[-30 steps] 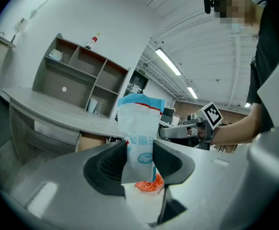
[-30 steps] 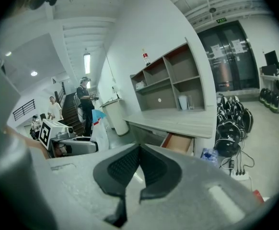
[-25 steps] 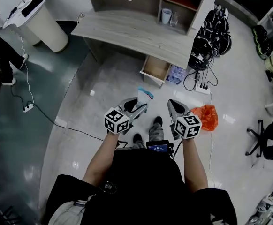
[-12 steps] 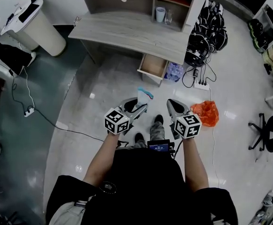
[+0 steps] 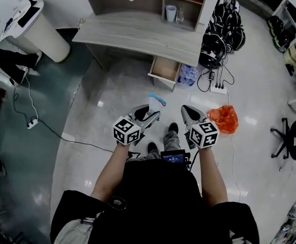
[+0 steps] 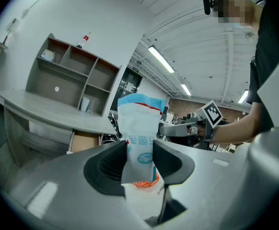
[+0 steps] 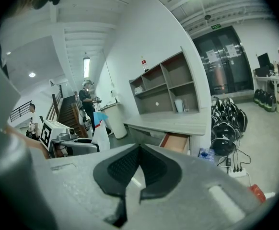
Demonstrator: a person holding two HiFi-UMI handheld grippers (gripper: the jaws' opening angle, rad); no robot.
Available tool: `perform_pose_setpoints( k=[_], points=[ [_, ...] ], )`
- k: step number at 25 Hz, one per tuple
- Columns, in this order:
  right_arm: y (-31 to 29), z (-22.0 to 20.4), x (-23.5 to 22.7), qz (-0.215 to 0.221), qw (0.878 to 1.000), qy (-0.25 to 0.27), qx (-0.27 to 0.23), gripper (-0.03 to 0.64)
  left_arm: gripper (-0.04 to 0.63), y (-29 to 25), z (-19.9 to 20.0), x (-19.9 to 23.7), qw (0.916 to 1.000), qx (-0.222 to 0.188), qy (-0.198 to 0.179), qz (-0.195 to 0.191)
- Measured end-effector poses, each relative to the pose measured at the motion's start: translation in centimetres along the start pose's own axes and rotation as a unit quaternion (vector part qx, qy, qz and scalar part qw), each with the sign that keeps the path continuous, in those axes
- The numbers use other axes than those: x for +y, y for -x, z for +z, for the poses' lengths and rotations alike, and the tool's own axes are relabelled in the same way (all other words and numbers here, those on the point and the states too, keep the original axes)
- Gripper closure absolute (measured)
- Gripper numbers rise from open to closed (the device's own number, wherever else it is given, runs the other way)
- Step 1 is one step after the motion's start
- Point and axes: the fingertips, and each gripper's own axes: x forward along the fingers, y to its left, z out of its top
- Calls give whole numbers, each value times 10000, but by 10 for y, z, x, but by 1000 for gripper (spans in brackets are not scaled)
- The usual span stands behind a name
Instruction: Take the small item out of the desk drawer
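— Where is the packet now?

— Out over the open floor (image 5: 112, 100), well apart from the desk (image 5: 138, 34). The drawer (image 5: 166, 70) hangs open under the desktop's right end. The packet (image 6: 142, 123) stands upright in the left tongs (image 6: 139, 152), pinched across its lower half, with its top rising above the pads.

— How will it handle?

— Light and soft, I'd judge. It is a thin white-and-blue pouch that would crumple rather than break, and its film may be slick. The low grip on the body looks sound; holding only the top flap might let it swing or slip.

— And the right tongs (image 7: 139, 163)?

— Pressed together with nothing in them, just beside the left.

— Room to move?

— Plenty of bare floor to the left. Going back, mind the desk's front edge and the drawer's jutting corner. To the right lie an orange bag (image 5: 223, 119) and a power strip (image 5: 218, 89) with cords.
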Motion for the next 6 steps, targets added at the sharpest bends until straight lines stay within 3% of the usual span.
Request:
perform_pose_setpoints(
  k=[6],
  points=[
    [0, 0, -1, -34, 10000, -16, -2, 620, 423, -1, -3, 1, 10000, 11, 19, -34]
  ],
)
